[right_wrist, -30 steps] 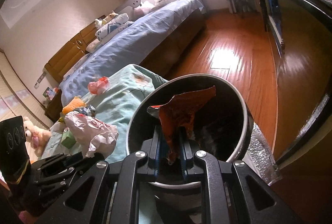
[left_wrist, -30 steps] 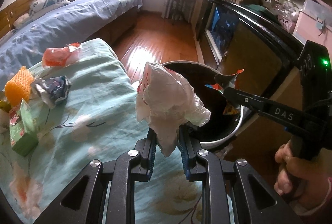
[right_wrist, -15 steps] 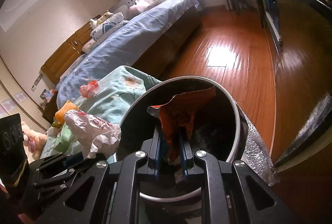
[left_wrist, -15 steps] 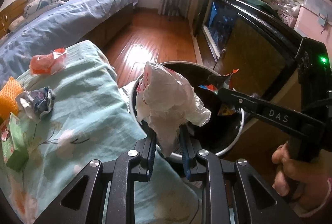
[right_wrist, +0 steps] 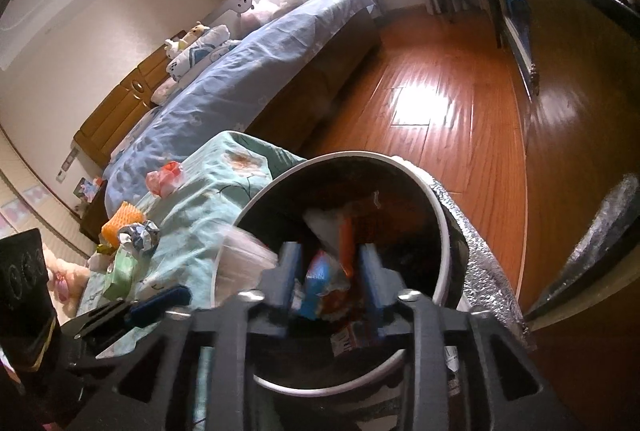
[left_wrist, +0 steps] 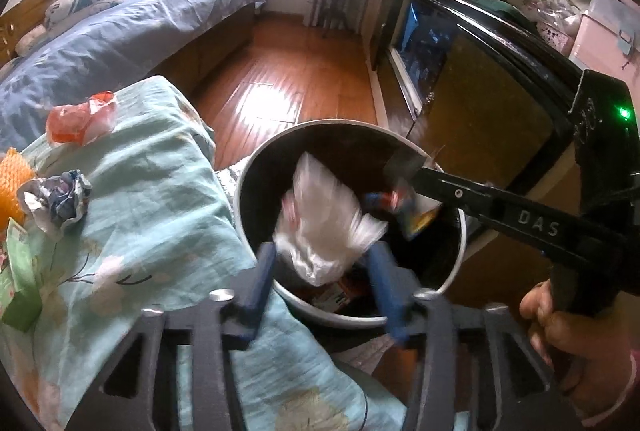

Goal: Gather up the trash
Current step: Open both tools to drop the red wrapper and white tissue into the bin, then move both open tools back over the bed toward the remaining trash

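We are holding both grippers, left [left_wrist: 324, 263] and right [right_wrist: 328, 271], spread wide over the bin [left_wrist: 452, 283]; a white wrapper [left_wrist: 324, 231] is blurring above it.

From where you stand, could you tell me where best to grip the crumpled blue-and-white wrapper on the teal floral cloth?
Pinch the crumpled blue-and-white wrapper across its raised middle, coming from above: it lies loose on the teal floral cloth, bunched into a compressible ball.

In your left view the bin [left_wrist: 452, 279] sits centre frame, with the bag [left_wrist: 324, 231] over its mouth between your left gripper [left_wrist: 324, 271] fingers. The table [left_wrist: 160, 199] fills the lower left; on it lie a wrapper [left_wrist: 80, 117] at upper left and a wad [left_wrist: 60, 201] below it. Bed [left_wrist: 100, 43] behind, cabinet [left_wrist: 480, 95] right.
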Demonstrator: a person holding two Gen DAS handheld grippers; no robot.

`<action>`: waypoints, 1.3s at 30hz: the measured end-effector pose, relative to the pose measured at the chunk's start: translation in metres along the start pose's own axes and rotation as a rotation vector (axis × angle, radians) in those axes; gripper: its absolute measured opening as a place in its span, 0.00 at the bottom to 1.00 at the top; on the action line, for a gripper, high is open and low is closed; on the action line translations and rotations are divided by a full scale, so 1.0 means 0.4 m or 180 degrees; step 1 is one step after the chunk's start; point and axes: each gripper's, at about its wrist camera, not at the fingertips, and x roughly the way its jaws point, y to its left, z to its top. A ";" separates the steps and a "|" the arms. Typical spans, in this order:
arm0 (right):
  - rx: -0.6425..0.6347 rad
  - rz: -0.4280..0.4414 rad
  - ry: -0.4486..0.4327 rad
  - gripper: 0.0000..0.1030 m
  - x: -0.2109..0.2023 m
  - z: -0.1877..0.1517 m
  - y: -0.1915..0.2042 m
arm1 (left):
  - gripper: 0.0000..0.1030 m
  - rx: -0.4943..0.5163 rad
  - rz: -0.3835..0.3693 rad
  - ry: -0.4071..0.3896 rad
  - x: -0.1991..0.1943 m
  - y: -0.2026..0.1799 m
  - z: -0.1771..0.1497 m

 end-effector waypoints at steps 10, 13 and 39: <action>-0.0031 0.0048 -0.0079 0.66 -0.026 -0.023 0.035 | 0.60 -0.0287 0.0089 -0.0052 -0.069 0.058 -0.069; -0.0086 0.0074 -0.0098 0.72 -0.028 -0.034 0.064 | 0.60 -0.0457 0.0108 -0.0127 -0.102 0.092 -0.096; -0.0653 0.0485 0.0199 0.80 0.062 -0.115 0.335 | 0.66 -0.1194 0.0683 -0.0425 -0.321 0.312 -0.243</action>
